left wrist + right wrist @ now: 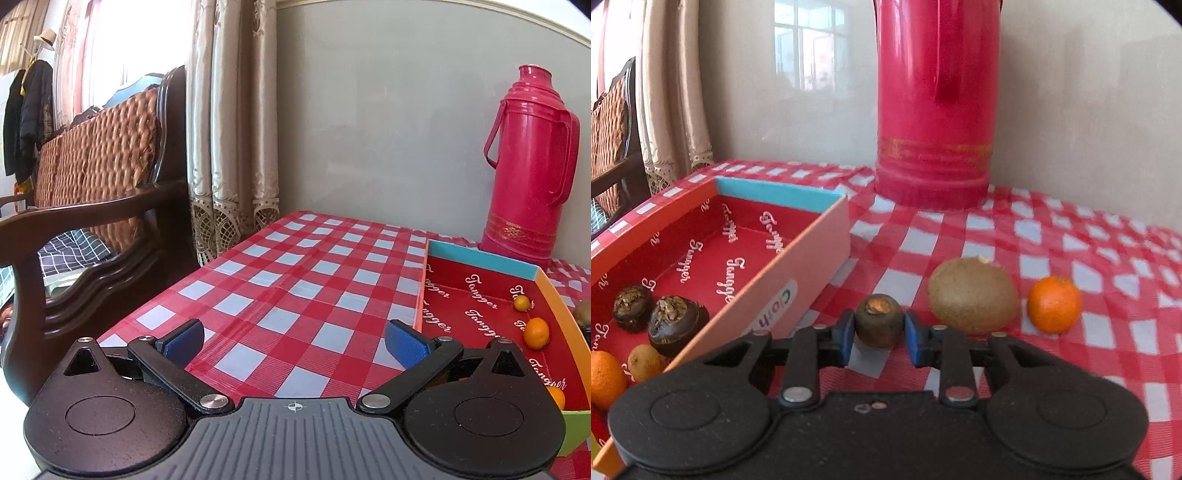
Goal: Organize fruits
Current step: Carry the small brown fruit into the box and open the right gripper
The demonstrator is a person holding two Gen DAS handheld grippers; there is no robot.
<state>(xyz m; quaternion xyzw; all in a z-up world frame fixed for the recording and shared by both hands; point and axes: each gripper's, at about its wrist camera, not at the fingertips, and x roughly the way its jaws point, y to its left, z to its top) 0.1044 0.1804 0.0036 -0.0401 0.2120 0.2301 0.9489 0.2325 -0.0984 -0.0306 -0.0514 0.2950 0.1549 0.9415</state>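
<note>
Right gripper (880,334) lies level over the table (1071,240), pads clamping a chestnut (880,319); left gripper (294,338) hovers level, jaws wide apart.

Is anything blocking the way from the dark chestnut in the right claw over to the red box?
Only the box's own near side wall stands between the chestnut, gripped in the right claw, and the box floor; it has to go over it. Nothing else visible blocks the way.
</note>
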